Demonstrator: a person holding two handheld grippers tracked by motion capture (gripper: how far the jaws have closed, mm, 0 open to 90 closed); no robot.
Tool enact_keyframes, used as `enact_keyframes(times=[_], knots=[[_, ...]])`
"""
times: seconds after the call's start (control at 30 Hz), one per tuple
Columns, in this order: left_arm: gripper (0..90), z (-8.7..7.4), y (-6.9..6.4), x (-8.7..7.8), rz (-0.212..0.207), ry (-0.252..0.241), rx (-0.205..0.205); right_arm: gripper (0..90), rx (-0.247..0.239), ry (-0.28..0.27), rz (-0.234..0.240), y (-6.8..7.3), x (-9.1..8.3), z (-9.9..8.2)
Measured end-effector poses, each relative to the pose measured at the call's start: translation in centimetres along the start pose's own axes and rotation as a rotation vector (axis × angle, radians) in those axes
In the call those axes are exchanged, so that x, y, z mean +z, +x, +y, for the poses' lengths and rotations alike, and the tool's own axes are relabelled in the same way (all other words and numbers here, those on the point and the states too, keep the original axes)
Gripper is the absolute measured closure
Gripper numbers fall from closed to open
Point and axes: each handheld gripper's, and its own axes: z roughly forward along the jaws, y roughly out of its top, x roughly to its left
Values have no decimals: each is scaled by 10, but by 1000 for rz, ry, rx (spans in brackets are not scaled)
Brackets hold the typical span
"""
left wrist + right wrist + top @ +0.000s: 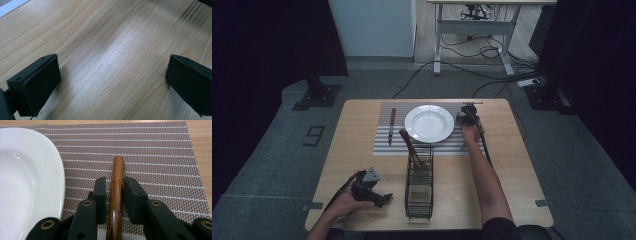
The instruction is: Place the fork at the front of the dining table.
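A wooden-handled utensil (118,170) lies on the striped placemat (155,157), just right of the white plate (53,170). My right gripper (116,181) straddles its handle, and the pads sit close on either side with a thin gap, so the jaws are slightly open. In the high view the right gripper (468,117) is at the plate's (429,123) right edge. Near the table's front left, my left gripper (382,199) rests in the hand. Its jaws (112,75) stand wide open over bare wood with nothing between them.
A black wire basket (419,185) stands at the table's front middle with wooden-handled utensils (411,149) leaning in its far end. A knife (392,125) lies on the placemat (384,142) left of the plate. Dark curtains and cables surround the table.
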Motion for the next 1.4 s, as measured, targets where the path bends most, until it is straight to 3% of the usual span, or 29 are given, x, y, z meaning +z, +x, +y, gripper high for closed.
enact_keyframes(times=[0.17, 0.27, 0.5, 0.6, 1.0, 1.23, 1.4], knots=[[0, 0, 0, 0, 0, 0, 0, 694, 2, 2, 24, -2, -6, 1], [0, 0, 0, 0, -1, 0, 0, 687, -2, -27, 44, -3, -15, 0], [0, 0, 0, 0, -1, 0, 1, 729, -62, 43, 63, -6, -25, -5], [0, 0, 0, 0, -1, 0, 0, 779, -78, 36, 61, -5, -28, -8], [0, 0, 0, 0, 0, 0, 1, 776, -9, 30, 81, -18, -29, -11], [0, 0, 0, 0, -2, 0, 1, 742, -12, 33, 81, -20, -29, -12], [0, 0, 0, 0, -2, 0, 1, 718, -50, 45, 66, -16, -31, -14]])
